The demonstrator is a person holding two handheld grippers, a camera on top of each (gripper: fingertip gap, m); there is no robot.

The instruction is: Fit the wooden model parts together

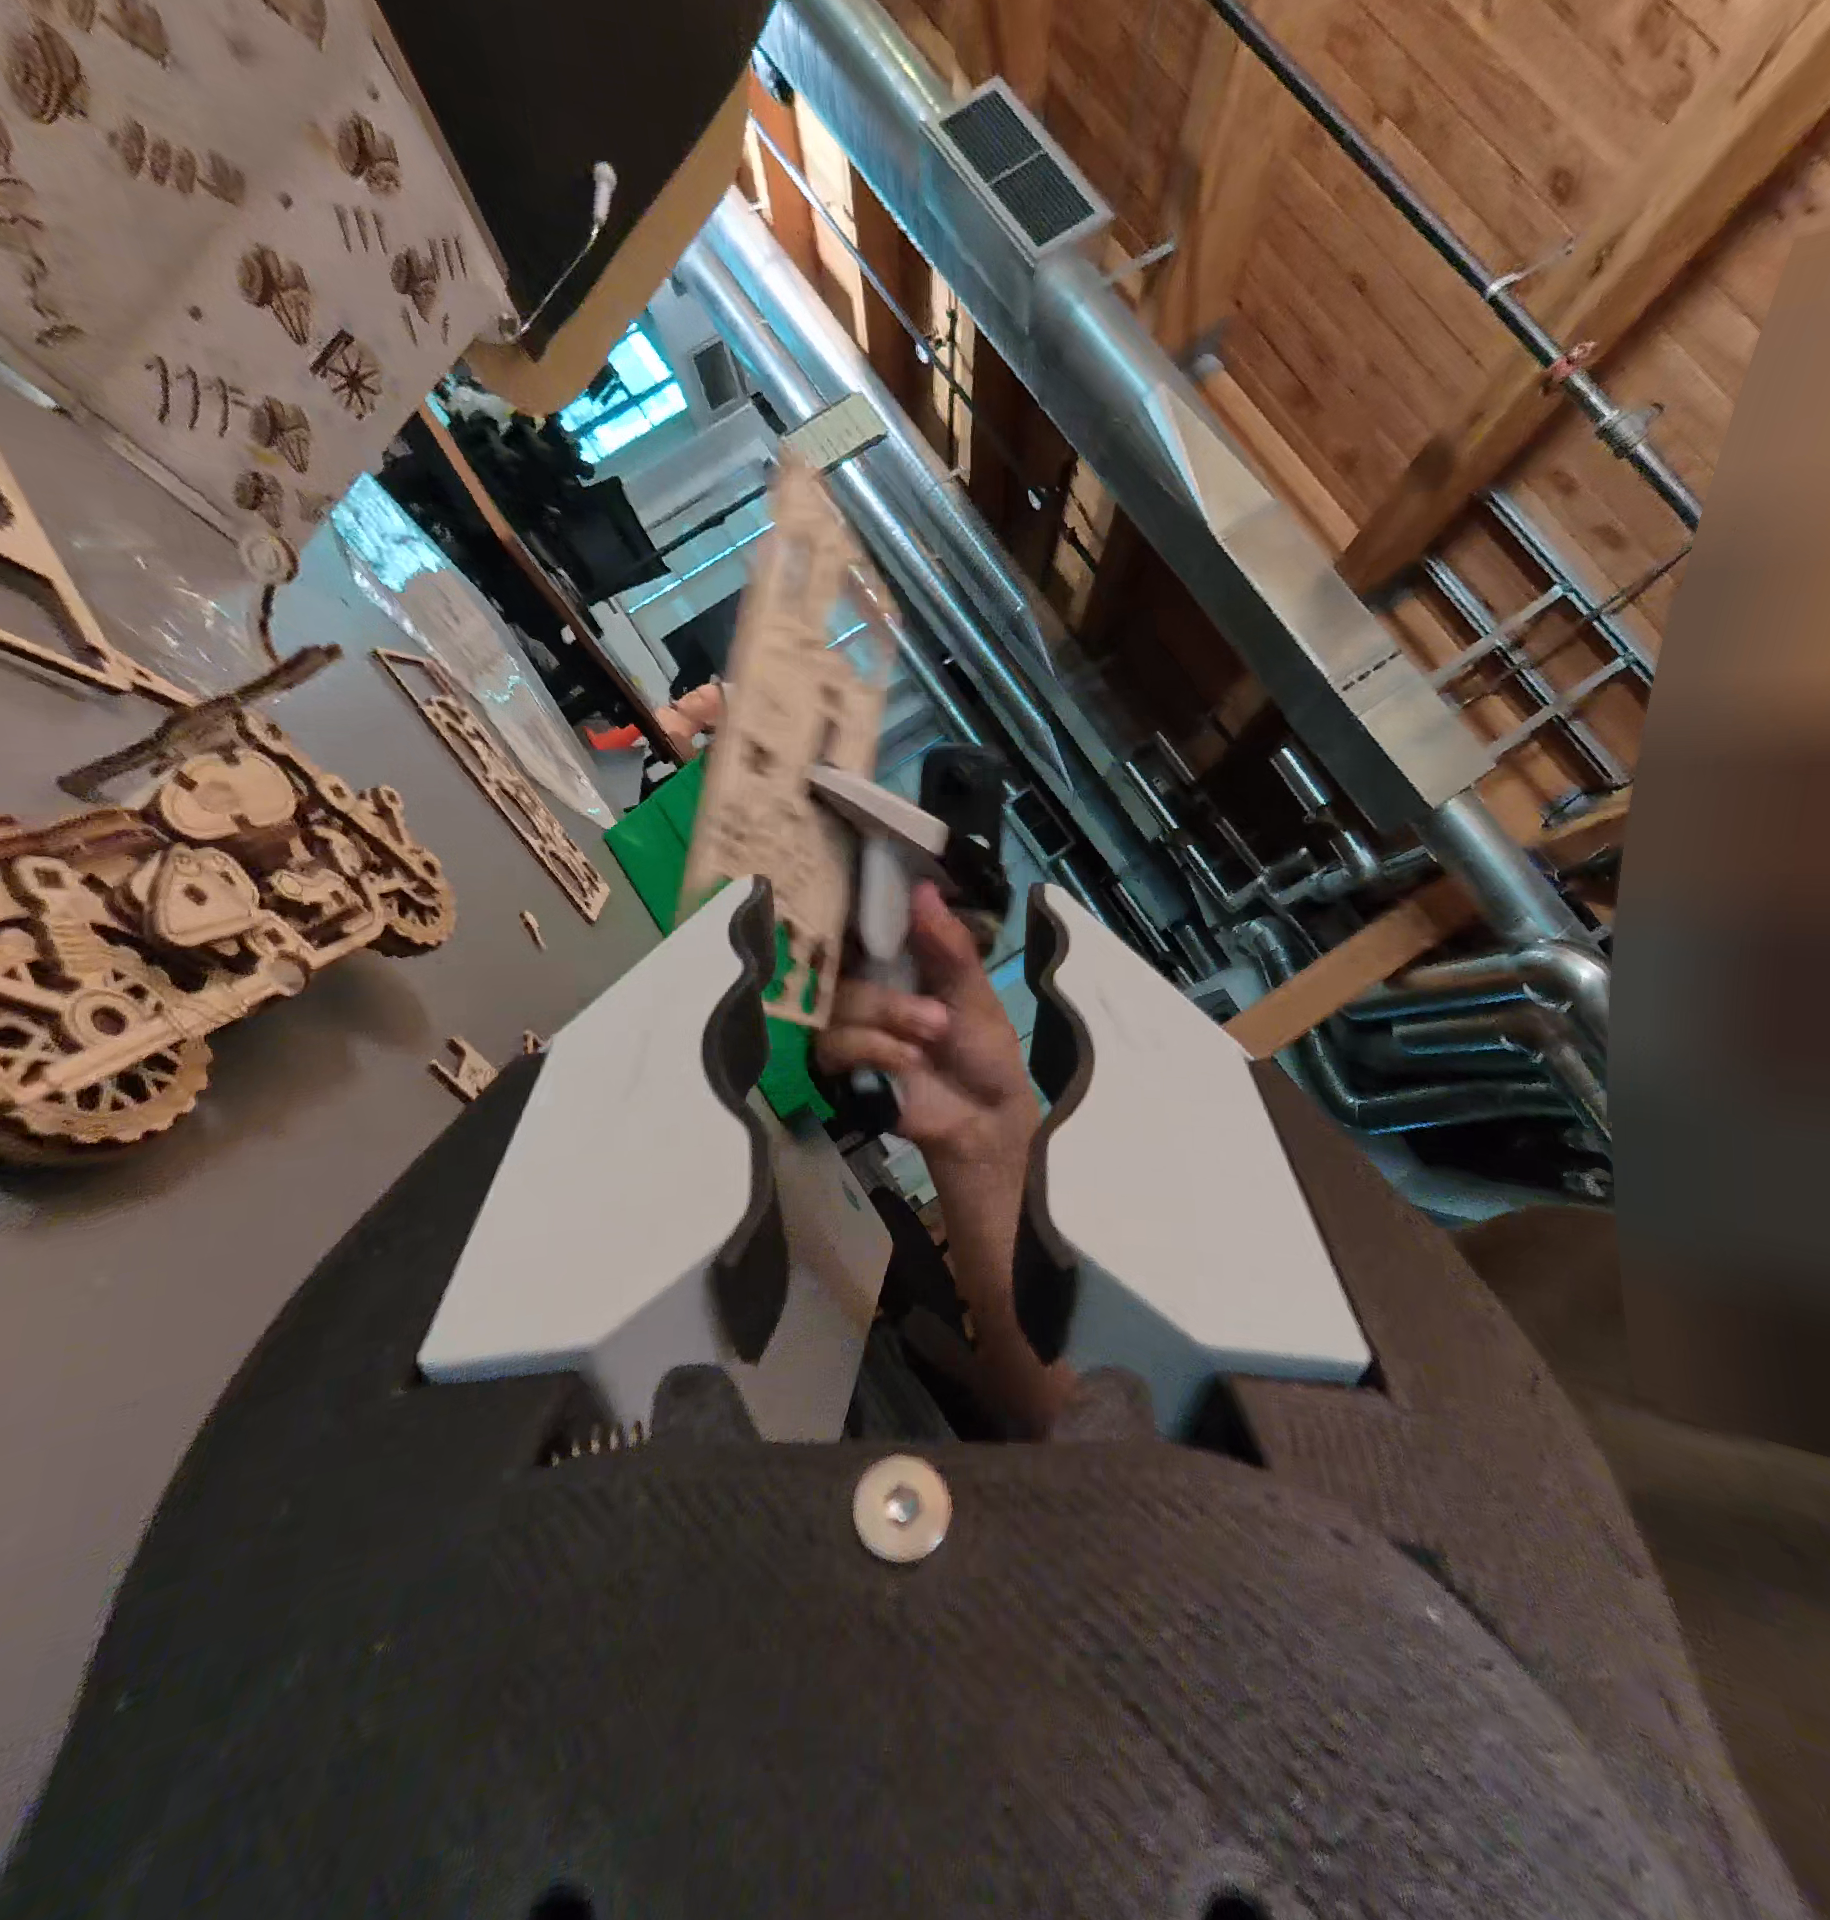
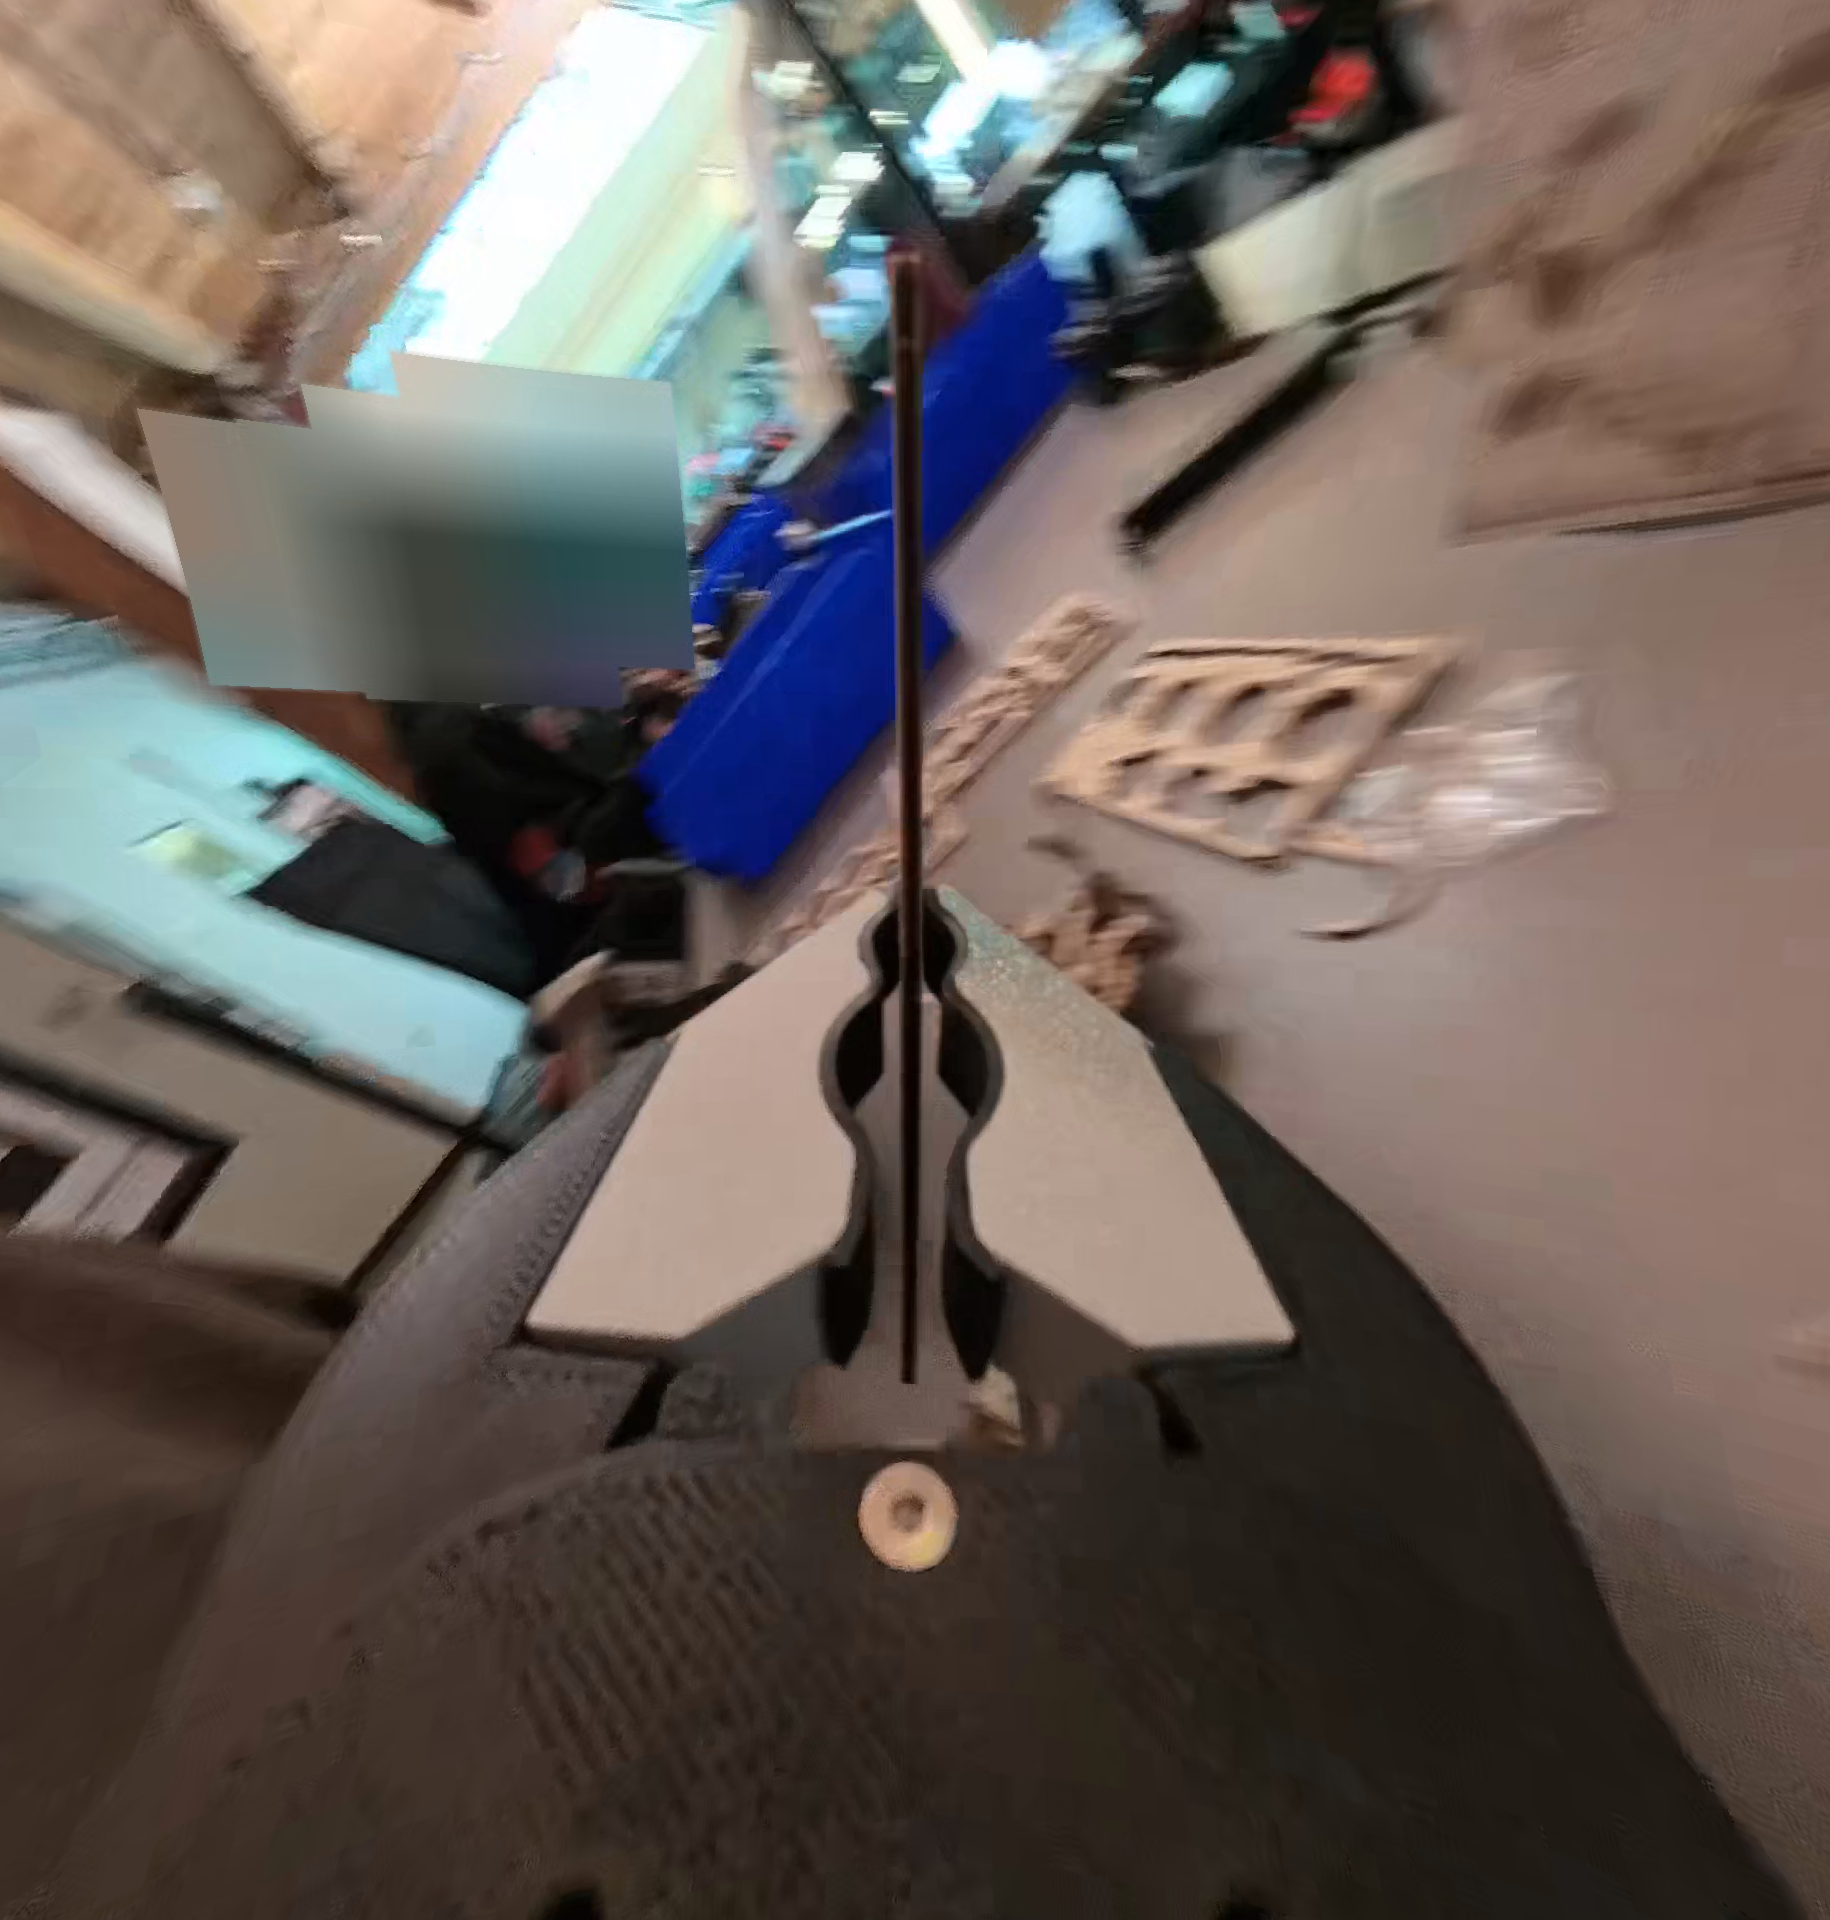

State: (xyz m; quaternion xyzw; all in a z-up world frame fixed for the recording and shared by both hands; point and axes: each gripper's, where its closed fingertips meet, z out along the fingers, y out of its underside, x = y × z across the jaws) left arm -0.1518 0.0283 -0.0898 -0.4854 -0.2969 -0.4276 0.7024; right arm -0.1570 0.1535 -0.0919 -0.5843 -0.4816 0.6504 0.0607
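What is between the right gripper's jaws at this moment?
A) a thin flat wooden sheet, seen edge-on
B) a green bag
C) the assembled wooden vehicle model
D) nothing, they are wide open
A: in the right wrist view the right gripper has its jaws closed on a thin wooden sheet that shows edge-on as a dark line.

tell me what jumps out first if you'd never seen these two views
In the right wrist view, a thin wooden sheet stands edge-on, clamped in the right gripper. The left wrist view shows the same sheet held up in the air beyond the open left gripper, with a hand behind it. On the grey table at left sits a part-built wooden vehicle model.
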